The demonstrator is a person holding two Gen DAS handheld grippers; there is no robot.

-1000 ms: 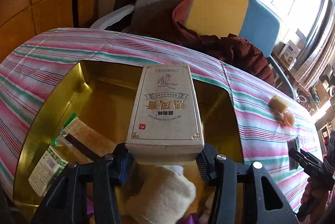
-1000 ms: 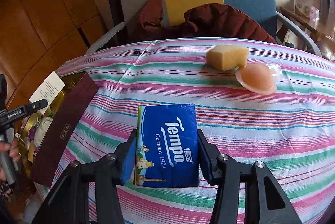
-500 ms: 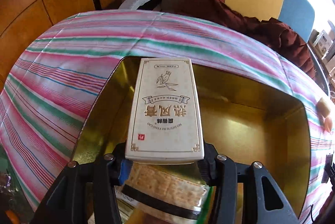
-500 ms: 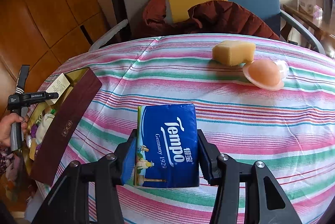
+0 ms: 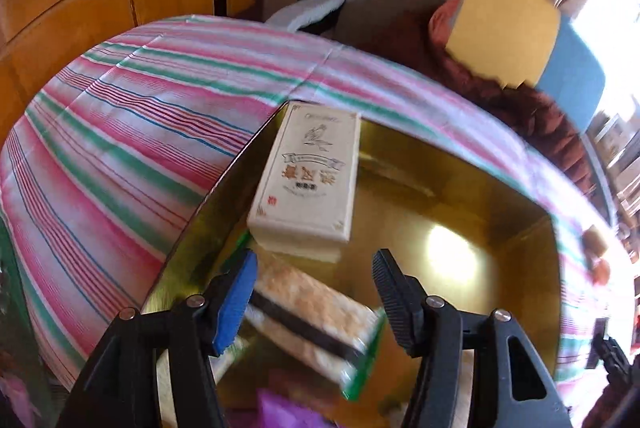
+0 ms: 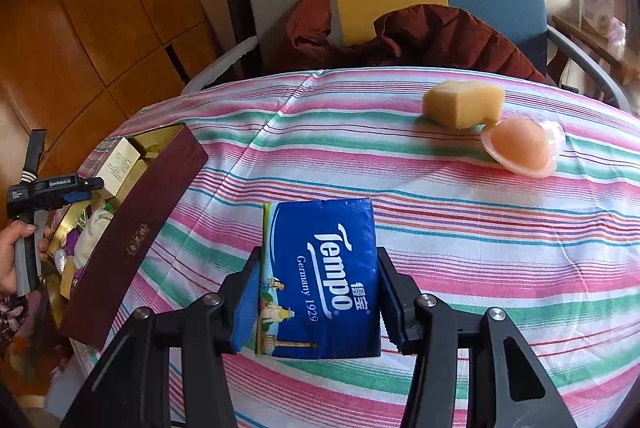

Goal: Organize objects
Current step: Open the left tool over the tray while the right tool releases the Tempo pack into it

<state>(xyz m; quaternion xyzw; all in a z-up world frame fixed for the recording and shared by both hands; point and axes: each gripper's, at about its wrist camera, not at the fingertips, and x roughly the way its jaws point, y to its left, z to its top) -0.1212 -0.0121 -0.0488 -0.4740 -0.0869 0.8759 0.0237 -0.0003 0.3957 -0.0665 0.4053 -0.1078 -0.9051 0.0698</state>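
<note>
**Cream Box Released Into Gold Tray; Tissue Pack Held**

Released from the left gripper (image 5: 314, 274) since the earlier frame, the cream box (image 5: 310, 179) now lies inside the gold-lined box (image 5: 520, 224), against its far-left inner wall. The left jaws, pressed against the box sides half a second ago, now stand spread wide and touch nothing; the cream box rests just beyond the fingertips, apart from them.

Left gripper: spread, empty, positioned over the near portion of the gold-lined box.

Right gripper (image 6: 318, 302): pressed against both long sides of the blue Tempo tissue pack (image 6: 320, 280), holding it above the striped tablecloth (image 6: 460, 228). This grip matches the earlier frames.

Container contents, left wrist view:
- cream box, printed face up, at the far-left corner;
- a cracker packet (image 5: 316, 320) with a dark band, directly beneath the open jaws;
- a purple item at the bottom edge, too blurred to identify.

The right wrist view shows the same container with a maroon outer wall (image 6: 132, 240), at the left of the table. A white cloth item (image 6: 92, 232) lies inside it.

On the tablecloth, well apart from the container, a yellow sponge (image 6: 460, 103) touches a jelly cup (image 6: 520, 147).
</note>
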